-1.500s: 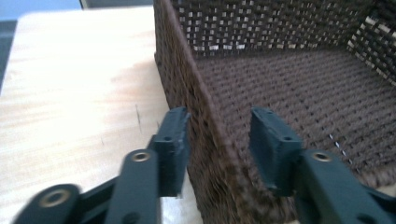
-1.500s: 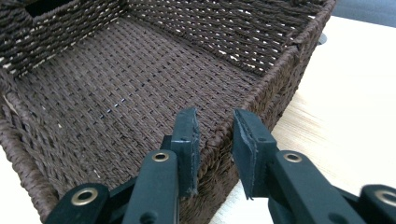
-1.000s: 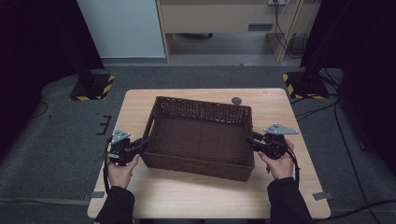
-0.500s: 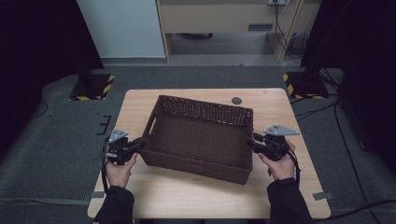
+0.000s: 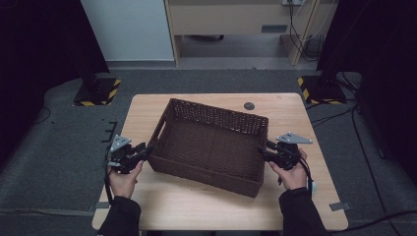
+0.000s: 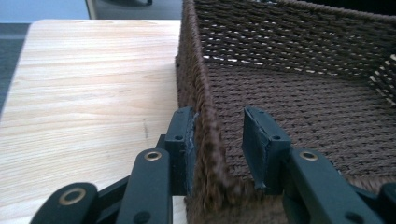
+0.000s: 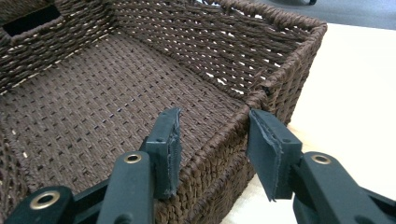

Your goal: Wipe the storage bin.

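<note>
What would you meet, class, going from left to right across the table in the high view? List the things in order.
left tool → woven basket → right tool

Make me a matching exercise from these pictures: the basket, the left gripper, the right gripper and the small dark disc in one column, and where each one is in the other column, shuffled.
Column one:
1. woven basket
2. left gripper
3. right gripper
4. small dark disc

Column two:
A. on the table beyond the basket, near the far edge
B. jaws either side of the basket's left wall
C. middle of the table, turned askew
D. jaws either side of the basket's right wall

Pairs: 1-C, 2-B, 3-D, 4-A
</note>
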